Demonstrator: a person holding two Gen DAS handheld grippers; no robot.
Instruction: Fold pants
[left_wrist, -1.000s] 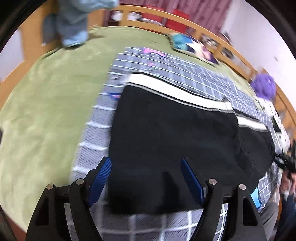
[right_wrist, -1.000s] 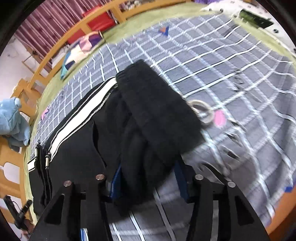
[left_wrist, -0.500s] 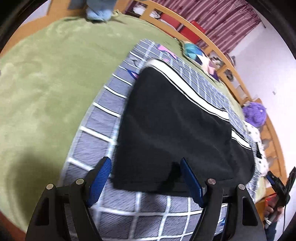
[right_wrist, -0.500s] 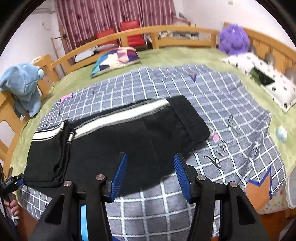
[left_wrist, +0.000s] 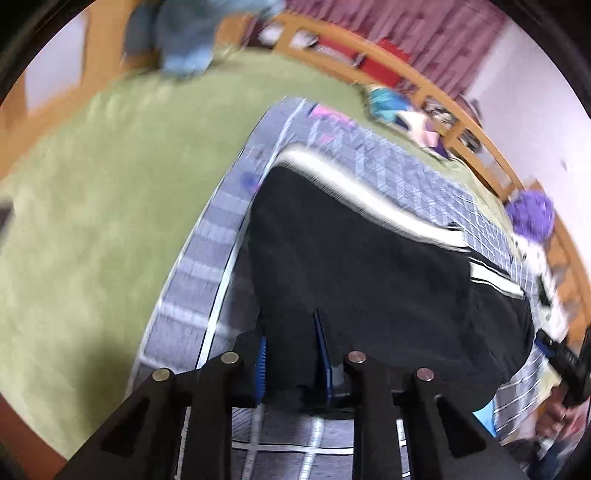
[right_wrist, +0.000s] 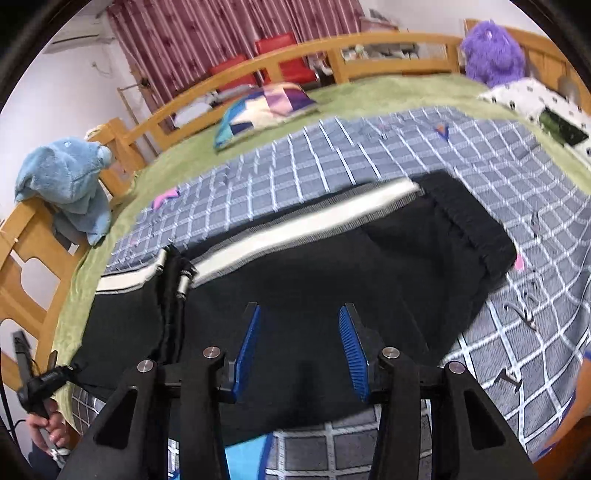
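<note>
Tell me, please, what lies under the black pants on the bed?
The black pants lie on a grey checked blanket, which is spread over a green bed cover. The blanket beneath the pants is covered, so nothing there can be seen.

Black pants (right_wrist: 332, 280), white stripe; grey checked blanket (right_wrist: 369, 162)

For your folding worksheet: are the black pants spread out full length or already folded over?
Folded over: the black pants lie doubled on the checked blanket, a cuffed end resting across the lower layer.
</note>
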